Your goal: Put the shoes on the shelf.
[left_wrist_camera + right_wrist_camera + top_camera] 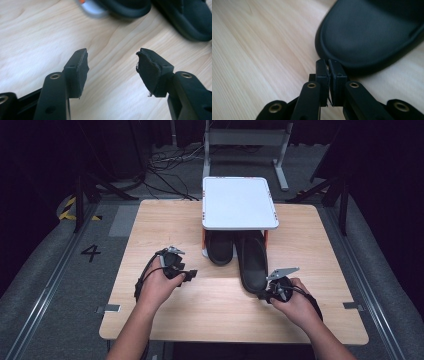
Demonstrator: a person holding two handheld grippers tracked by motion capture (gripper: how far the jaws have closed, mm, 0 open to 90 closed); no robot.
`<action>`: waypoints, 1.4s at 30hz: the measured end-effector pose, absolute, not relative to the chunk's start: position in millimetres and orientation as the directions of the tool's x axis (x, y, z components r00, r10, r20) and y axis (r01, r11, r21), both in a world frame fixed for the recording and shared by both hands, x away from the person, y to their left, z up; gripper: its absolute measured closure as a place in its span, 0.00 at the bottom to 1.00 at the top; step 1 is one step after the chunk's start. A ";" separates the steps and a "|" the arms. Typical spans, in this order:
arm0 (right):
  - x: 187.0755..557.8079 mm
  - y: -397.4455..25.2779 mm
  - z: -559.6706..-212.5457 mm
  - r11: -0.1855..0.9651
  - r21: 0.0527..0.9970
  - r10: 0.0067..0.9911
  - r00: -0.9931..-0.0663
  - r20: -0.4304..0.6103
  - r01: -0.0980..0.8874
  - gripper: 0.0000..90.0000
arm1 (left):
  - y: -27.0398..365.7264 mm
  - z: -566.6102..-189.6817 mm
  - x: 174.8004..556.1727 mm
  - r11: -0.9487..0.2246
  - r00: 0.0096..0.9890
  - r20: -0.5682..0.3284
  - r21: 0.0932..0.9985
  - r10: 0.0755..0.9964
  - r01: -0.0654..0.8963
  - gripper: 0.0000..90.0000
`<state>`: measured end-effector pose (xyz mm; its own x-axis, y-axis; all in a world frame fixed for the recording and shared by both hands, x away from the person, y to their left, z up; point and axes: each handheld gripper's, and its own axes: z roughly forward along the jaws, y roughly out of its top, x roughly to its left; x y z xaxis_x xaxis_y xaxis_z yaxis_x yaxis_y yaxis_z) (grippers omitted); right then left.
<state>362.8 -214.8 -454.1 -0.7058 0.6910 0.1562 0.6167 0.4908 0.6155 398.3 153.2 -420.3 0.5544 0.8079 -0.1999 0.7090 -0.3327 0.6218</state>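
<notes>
Two black slippers lie side by side on the wooden table (210, 315), toes under a small white-topped rack (239, 202). The left slipper (220, 249) sits further in; the right slipper (252, 262) sticks out toward me. My left gripper (191, 274) hovers open over bare wood left of the slippers, its jaws (112, 62) spread wide with nothing between them. Ahead of them are the left slipper (125, 6) and the right slipper (190, 17). My right gripper (262, 295) is shut, its tips (328, 62) right at the rounded near end of the right slipper (372, 32).
The rack's grey and orange foot (90, 10) stands just left of the left slipper. A metal frame (245, 140) and cables lie on the floor beyond the table. Bare wood stretches along the table's near edge and left side.
</notes>
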 end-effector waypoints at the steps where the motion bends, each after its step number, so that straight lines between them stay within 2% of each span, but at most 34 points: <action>1: 365.3 -214.4 -452.7 0.484 0.621 0.690 -0.705 0.162 0.616 0.97 | 161.7 -419.8 393.4 -0.311 0.533 -0.205 0.623 0.821 0.718 0.46; 5: 378.6 -213.2 -447.5 0.469 0.643 0.693 -0.704 0.158 0.606 0.97 | 184.6 -417.6 380.8 -0.265 0.480 -0.199 0.628 0.854 0.732 0.46; 8: 380.7 -206.4 -444.3 0.554 0.567 0.656 -0.739 0.154 0.610 1.00 | 195.1 -417.2 371.8 -0.239 0.457 -0.205 0.633 0.866 0.737 0.46; 12: 386.9 -195.2 -444.4 0.606 0.556 0.634 -0.767 0.094 0.569 1.00 | 207.0 -419.2 361.1 -0.212 0.425 -0.207 0.630 0.881 0.747 0.46; 16: 397.2 -193.6 -441.8 0.588 0.586 0.640 -0.763 0.085 0.558 1.00 | 214.9 -419.8 354.4 -0.192 0.404 -0.210 0.632 0.891 0.751 0.46; 19: 404.9 -193.4 -439.7 0.588 0.604 0.662 -0.749 0.024 0.539 1.00 | 221.7 -422.3 345.7 -0.174 0.381 -0.215 0.623 0.899 0.762 0.46; 24: 406.3 -190.5 -428.9 0.581 0.610 0.639 -0.766 0.068 0.539 1.00 | 227.3 -424.1 338.7 -0.173 0.370 -0.207 0.617 0.906 0.768 0.46; 26: 403.9 -188.6 -423.5 0.611 0.558 0.610 -0.783 0.121 0.561 1.00 | 229.1 -424.2 336.8 -0.167 0.364 -0.208 0.617 0.908 0.769 0.46; 27: 401.3 -187.0 -424.9 0.659 0.479 0.587 -0.795 0.154 0.579 1.00 | 230.1 -424.2 336.2 -0.167 0.362 -0.206 0.615 0.909 0.770 0.46; 28: 397.0 -185.3 -428.5 0.716 0.405 0.555 -0.816 0.163 0.568 1.00 | 230.1 -424.7 336.1 -0.163 0.359 -0.209 0.616 0.910 0.771 0.46; 30: 395.0 -184.0 -435.1 0.749 0.352 0.549 -0.823 0.144 0.562 1.00 | 229.8 -425.3 336.5 -0.158 0.356 -0.214 0.614 0.910 0.773 0.45; 33: 402.1 -183.9 -438.7 0.737 0.374 0.594 -0.804 0.039 0.563 1.00 | 227.7 -427.9 336.5 -0.164 0.361 -0.219 0.606 0.907 0.778 0.45; 36: 405.6 -183.6 -439.5 0.725 0.406 0.596 -0.802 0.037 0.557 1.00 | 227.5 -430.4 336.1 -0.173 0.366 -0.213 0.602 0.906 0.779 0.45; 42: 423.9 -181.1 -444.1 0.643 0.543 0.640 -0.769 0.007 0.540 1.00 | 226.6 -438.3 330.3 -0.182 0.366 -0.224 0.573 0.903 0.799 0.44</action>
